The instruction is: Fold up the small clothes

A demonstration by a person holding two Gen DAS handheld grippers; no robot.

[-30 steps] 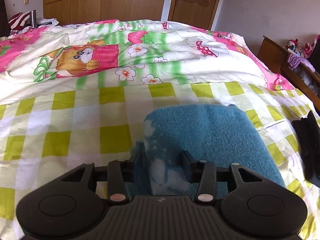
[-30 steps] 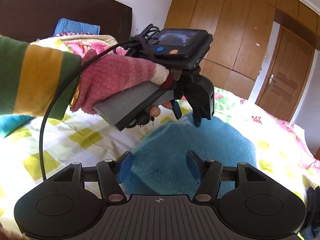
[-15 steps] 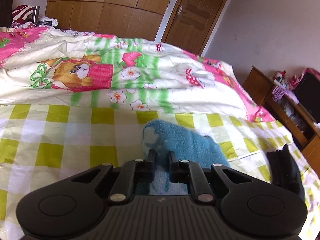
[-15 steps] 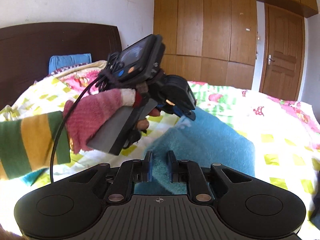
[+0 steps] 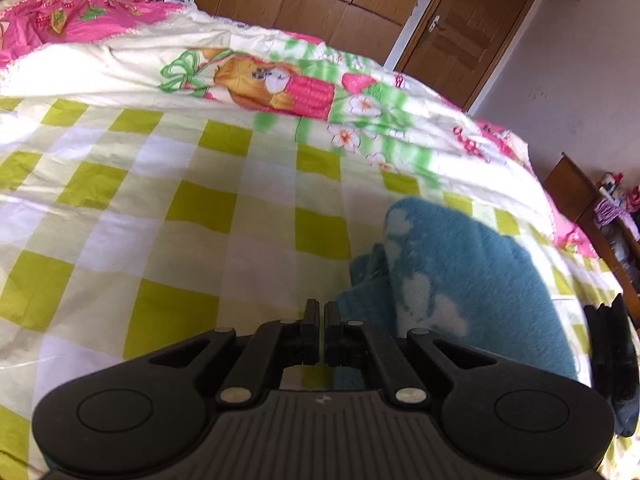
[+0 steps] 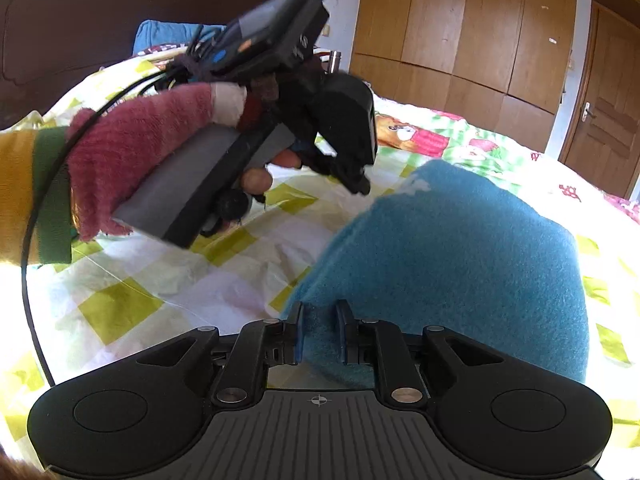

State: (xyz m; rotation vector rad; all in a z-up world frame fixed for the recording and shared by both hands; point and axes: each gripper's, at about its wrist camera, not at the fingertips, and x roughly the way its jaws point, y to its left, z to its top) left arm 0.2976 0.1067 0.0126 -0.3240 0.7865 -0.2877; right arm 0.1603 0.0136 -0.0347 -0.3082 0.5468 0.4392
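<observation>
A teal fleece garment (image 5: pixel 472 272) with white patches lies in a mound on the green-checked bedsheet (image 5: pixel 180 208). In the left wrist view my left gripper (image 5: pixel 319 318) is shut, just left of the garment's edge, with nothing seen between its fingers. The right wrist view shows the same left gripper (image 6: pixel 358 184) held in a pink-gloved hand (image 6: pixel 140 152), its tip a little apart from the garment's far corner (image 6: pixel 416 184). My right gripper (image 6: pixel 320 332) is shut on the near edge of the teal garment (image 6: pixel 460 248), which bulges up in front of it.
A cartoon-print quilt (image 5: pixel 280 80) is heaped across the far side of the bed. Behind it are wooden wardrobes (image 5: pixel 320 4) and a door (image 5: pixel 472 28). A wooden cabinet (image 5: pixel 572 184) stands at the right. A dark headboard (image 6: pixel 80 20) is at the left.
Both grippers went from open to shut. The left one closed at the garment's corner, then moved left off it. The right one closed on the near edge and keeps it.
</observation>
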